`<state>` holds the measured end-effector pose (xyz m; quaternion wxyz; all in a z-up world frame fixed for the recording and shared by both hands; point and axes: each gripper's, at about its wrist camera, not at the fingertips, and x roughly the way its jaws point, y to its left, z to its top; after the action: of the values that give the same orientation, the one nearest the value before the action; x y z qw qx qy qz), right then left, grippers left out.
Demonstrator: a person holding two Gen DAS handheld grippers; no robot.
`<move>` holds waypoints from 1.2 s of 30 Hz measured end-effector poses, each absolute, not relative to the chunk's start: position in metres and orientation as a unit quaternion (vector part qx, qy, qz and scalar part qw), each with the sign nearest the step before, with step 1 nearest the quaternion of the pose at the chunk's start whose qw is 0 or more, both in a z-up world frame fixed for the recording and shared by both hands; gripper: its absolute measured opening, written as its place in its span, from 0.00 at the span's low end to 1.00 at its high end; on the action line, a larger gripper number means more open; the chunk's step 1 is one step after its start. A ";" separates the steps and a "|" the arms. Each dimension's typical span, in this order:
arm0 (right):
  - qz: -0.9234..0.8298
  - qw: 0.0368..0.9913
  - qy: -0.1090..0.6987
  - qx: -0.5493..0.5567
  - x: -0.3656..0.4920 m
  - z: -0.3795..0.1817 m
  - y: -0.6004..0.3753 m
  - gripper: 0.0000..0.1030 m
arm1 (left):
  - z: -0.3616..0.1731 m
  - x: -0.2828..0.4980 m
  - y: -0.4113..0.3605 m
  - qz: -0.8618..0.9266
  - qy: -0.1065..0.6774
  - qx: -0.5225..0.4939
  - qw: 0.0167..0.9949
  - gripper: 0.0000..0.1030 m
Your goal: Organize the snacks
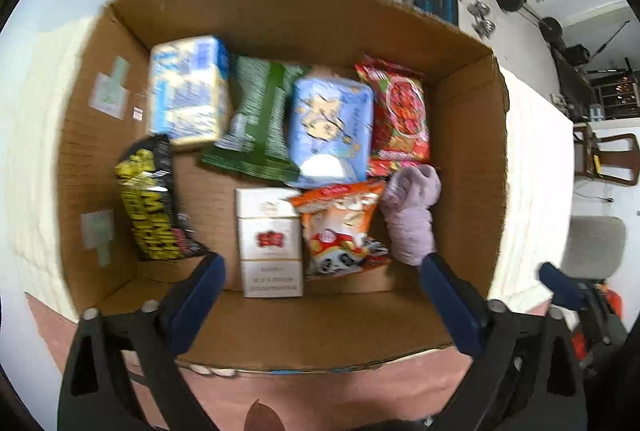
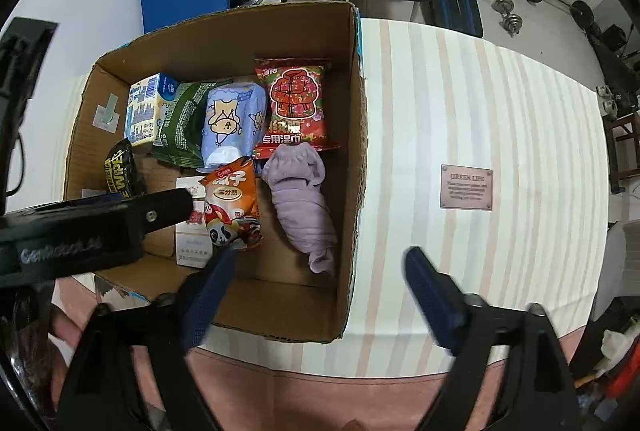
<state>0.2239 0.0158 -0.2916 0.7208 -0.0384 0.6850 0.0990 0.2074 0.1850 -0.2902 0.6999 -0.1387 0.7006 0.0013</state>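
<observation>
A corrugated cardboard box [image 2: 352,167] with open flaps sits on the striped cloth surface [image 2: 480,119]. Inside lie glossy crinkled packets: a red pouch [image 2: 298,107], a pale blue pack [image 2: 230,123], an orange bag [image 2: 232,203], plus a rigid white carton [image 1: 270,243] and a soft, rolled lilac cloth [image 2: 302,207] (nearest the right wall). Left gripper [image 1: 320,307] and right gripper [image 2: 320,295] both hang spread apart, holding nothing.

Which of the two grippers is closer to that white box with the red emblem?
The left. The left gripper hangs open right above the white box inside the cardboard box; the right gripper is open, off toward the striped tablecloth.
</observation>
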 end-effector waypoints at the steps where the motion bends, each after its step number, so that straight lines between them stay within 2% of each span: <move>1: 0.099 0.722 0.683 -0.038 0.223 -0.290 0.016 1.00 | -0.286 0.205 0.187 0.009 0.694 -0.132 0.708 0.99; 16: 0.089 0.736 0.670 -0.041 0.210 -0.271 0.016 1.00 | -0.245 0.175 0.197 0.071 0.639 -0.092 0.761 0.99; 20: 0.097 0.741 0.664 -0.034 0.203 -0.259 0.012 1.00 | -0.217 0.162 0.192 0.075 0.608 -0.089 0.785 0.99; 30: 0.099 0.802 0.588 -0.023 0.142 -0.163 -0.020 1.00 | -0.127 0.096 0.160 0.074 0.540 -0.059 0.837 0.99; 36: 0.099 0.826 0.554 -0.018 0.102 -0.114 -0.036 1.00 | -0.098 0.065 0.155 0.075 0.524 -0.059 0.846 0.99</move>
<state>0.1019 -0.0357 -0.1136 0.8263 -0.0182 0.5542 0.0989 0.0651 0.1550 -0.0976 0.8463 -0.0593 0.5241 0.0749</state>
